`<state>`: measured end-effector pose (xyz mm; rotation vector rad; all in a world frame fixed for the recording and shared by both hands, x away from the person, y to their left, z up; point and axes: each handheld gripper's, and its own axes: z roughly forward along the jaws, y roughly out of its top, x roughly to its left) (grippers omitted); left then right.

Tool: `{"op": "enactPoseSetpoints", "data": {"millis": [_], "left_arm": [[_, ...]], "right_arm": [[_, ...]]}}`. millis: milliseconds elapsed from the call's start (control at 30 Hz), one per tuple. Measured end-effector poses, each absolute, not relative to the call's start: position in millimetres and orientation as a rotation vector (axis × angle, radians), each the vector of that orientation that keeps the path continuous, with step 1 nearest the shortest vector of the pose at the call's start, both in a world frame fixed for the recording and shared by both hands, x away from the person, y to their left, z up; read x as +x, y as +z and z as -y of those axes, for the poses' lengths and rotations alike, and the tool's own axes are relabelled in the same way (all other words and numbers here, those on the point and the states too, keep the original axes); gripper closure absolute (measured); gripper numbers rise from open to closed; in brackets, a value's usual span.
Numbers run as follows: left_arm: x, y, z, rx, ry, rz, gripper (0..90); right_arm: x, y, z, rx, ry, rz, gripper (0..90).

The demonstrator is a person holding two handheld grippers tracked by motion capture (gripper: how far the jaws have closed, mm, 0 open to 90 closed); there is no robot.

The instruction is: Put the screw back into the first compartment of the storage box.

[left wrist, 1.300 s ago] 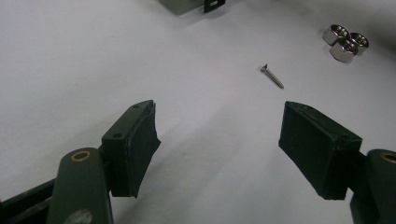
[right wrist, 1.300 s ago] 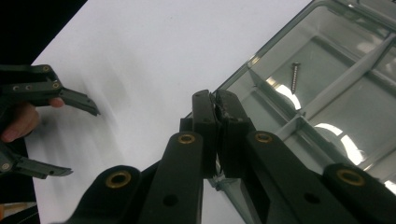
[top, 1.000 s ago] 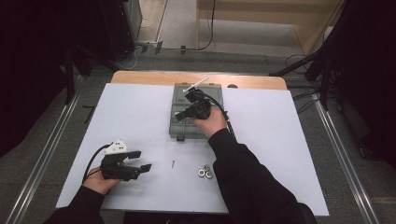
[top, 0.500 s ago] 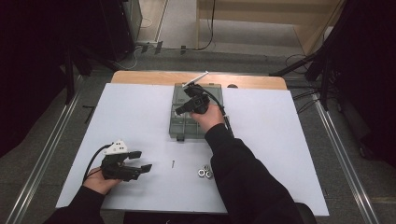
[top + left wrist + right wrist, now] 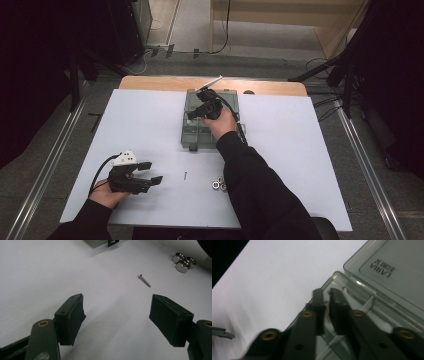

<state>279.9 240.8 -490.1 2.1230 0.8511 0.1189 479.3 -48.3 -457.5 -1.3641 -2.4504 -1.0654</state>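
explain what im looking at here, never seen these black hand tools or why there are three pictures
A person at a white table holds a black two-jawed claw in each hand. One picture looks down from above; the other two come from small cameras riding on each claw.

The left claw rests low over the table, jaws wide apart, holding nothing. Ahead of it lie a small silver screw and three silver hex nuts.

The right claw reaches into a clear grey plastic compartment box with its lid open. Its jaws have just been opening slightly, a narrow gap between them; nothing visible between them.
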Motion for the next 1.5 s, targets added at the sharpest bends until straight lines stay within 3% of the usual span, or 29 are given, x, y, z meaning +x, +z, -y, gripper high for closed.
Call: {"op": "enactPoseSetpoints", "data": {"millis": [233,300,1067,1500], "left_arm": [[280.6,-489.8,-242.3,2.126,0.123,-0.852,27.2],[280.4,-489.6,-242.5,2.128,0.126,-0.853,27.2],[279.5,-489.0,-242.2,2.13,0.136,-0.86,27.3],[279.4,-488.2,-242.1,2.124,0.134,-0.863,27.3]], "right_arm": [[477.5,-454.8,51.1,-1.337,-1.134,2.45,46.5],[476.2,-453.8,51.2,-1.319,-1.134,2.446,41.6],[435.5,-440.4,57.1,-1.234,-1.159,2.471,37.2],[404.9,-443.9,61.2,-1.166,-1.162,2.467,40.7]]}}
